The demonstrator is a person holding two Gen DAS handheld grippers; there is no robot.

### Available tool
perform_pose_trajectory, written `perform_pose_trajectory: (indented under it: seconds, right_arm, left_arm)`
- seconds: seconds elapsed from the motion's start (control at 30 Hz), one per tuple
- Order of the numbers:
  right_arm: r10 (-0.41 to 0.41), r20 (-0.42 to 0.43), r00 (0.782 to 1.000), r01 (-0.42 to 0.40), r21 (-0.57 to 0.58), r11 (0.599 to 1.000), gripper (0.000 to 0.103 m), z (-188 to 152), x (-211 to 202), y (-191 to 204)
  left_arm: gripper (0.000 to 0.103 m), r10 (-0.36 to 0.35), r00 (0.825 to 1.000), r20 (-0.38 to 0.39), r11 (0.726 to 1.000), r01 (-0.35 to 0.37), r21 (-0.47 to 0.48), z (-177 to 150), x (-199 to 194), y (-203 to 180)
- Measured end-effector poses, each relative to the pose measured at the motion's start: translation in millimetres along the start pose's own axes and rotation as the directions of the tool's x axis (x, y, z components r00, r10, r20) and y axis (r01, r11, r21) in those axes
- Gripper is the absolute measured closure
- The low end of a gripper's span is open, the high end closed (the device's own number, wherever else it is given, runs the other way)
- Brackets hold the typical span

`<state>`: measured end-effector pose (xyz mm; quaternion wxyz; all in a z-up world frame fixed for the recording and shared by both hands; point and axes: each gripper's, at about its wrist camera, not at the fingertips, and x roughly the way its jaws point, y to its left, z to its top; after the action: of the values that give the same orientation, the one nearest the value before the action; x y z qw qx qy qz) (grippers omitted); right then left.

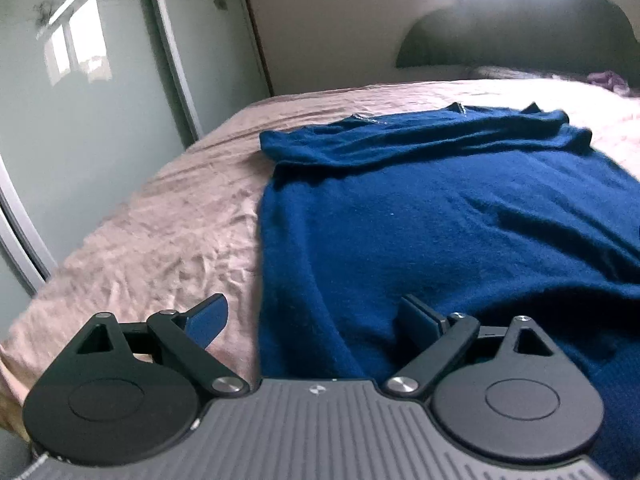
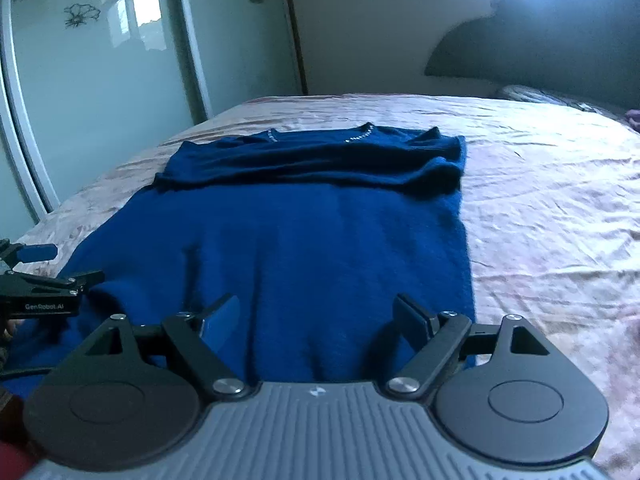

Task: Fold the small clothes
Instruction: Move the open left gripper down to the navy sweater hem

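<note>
A dark blue sweater [image 1: 440, 208] [image 2: 320, 232] lies flat on the pink bedspread [image 1: 160, 220] [image 2: 540, 200]. Its neck is at the far end and its sleeves are folded across the chest. My left gripper [image 1: 314, 304] hovers open at the near left edge of the hem, one finger over the bedspread and the other over the knit. My right gripper [image 2: 316, 300] stands open over the near right part of the hem, with both fingers above the fabric. Neither holds cloth. The left gripper [image 2: 64, 264] also shows at the left edge of the right wrist view.
Pale sliding wardrobe doors [image 1: 80, 80] [image 2: 100, 80] with flower prints run along the bed's left side. A dark curved headboard [image 1: 520, 28] [image 2: 560, 32] stands at the far right, with a small purple item [image 1: 604, 78] near it. Bare bedspread lies on both sides of the sweater.
</note>
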<state>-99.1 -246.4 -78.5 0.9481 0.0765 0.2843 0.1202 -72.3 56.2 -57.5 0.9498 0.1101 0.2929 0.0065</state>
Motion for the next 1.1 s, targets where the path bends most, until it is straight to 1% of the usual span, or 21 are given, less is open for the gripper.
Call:
perform_pose_trajectory:
  seconds: [0.07,0.1,0.2,0.27,0.33,0.37,0.43,0.47,0.57,0.63,0.73,0.87,0.97,1.03,1.07,1.1]
  right_arm:
    - [-0.018,-0.010,1.000,0.018,-0.004,1.000,0.019,0,1,-2]
    - [-0.026,-0.014,1.000,0.026,-0.008,1.000,0.019,0,0,-2]
    - [-0.038,-0.001,0.999,0.037,-0.026,0.999,0.019,1,-5,-3]
    - [-0.039,-0.009,0.999,0.039,-0.020,0.999,0.019,-1,-2,-6]
    - [-0.042,-0.047,0.998,0.043,0.007,0.999,0.019,-3,5,-10]
    - [-0.039,-0.051,0.998,0.040,0.009,0.999,0.019,-4,5,-9]
    - [-0.010,-0.044,0.999,0.010,0.004,1.000,0.019,-2,-1,-7]
    - [0.004,-0.039,0.999,-0.004,-0.002,1.000,0.019,-1,-5,-6]
    - [0.003,-0.031,1.000,-0.003,-0.021,1.000,0.019,1,-18,-7]
    - [0.028,-0.013,1.000,-0.028,-0.026,0.999,0.019,0,-31,-12]
    - [0.096,-0.005,0.995,-0.096,-0.030,0.995,0.019,-7,-50,-24]
    - [0.132,-0.087,0.987,-0.135,-0.034,0.990,0.018,-13,-67,-40]
    - [0.162,-0.144,0.976,-0.156,0.047,0.987,0.019,-16,-76,-60]
    - [0.191,-0.175,0.966,-0.172,0.115,0.978,0.019,-21,-80,-73]
    - [0.206,-0.183,0.961,-0.182,0.140,0.973,0.019,-24,-83,-79]
    - [0.220,-0.192,0.956,-0.191,0.159,0.969,0.019,-27,-85,-84]
  left_arm:
    - [0.009,-0.020,1.000,-0.020,0.998,0.018,-0.057,-1,2,6]
    - [0.009,-0.021,0.999,-0.028,0.997,0.019,-0.068,0,1,9]
    - [0.010,-0.002,1.000,-0.028,0.997,0.000,-0.073,4,-4,22]
    - [0.009,-0.009,0.999,-0.034,0.998,0.007,-0.068,2,-4,27]
    - [0.009,-0.037,0.998,-0.055,0.996,0.033,-0.079,-2,-2,28]
    - [0.009,-0.049,0.997,-0.053,0.994,0.043,-0.096,-3,-4,29]
    - [0.009,-0.096,0.995,-0.036,0.990,0.091,-0.111,-4,-9,30]
    - [0.009,-0.116,0.993,-0.038,0.988,0.112,-0.105,-4,-11,30]
    - [0.008,-0.155,0.986,-0.063,0.986,0.150,-0.074,-2,-17,32]
    - [0.007,-0.179,0.980,-0.082,0.983,0.174,-0.062,-3,-21,36]
    - [0.006,-0.232,0.965,-0.124,0.972,0.225,-0.067,-7,-23,47]
    - [0.006,-0.298,0.938,-0.175,0.954,0.285,-0.097,-11,-29,60]
    - [0.006,-0.347,0.917,-0.196,0.938,0.335,-0.092,-13,-35,61]
    - [0.006,-0.375,0.900,-0.220,0.927,0.367,-0.079,-14,-36,57]
    - [0.006,-0.384,0.895,-0.229,0.923,0.377,-0.073,-15,-36,55]
    - [0.006,-0.386,0.893,-0.233,0.922,0.382,-0.064,-17,-37,53]
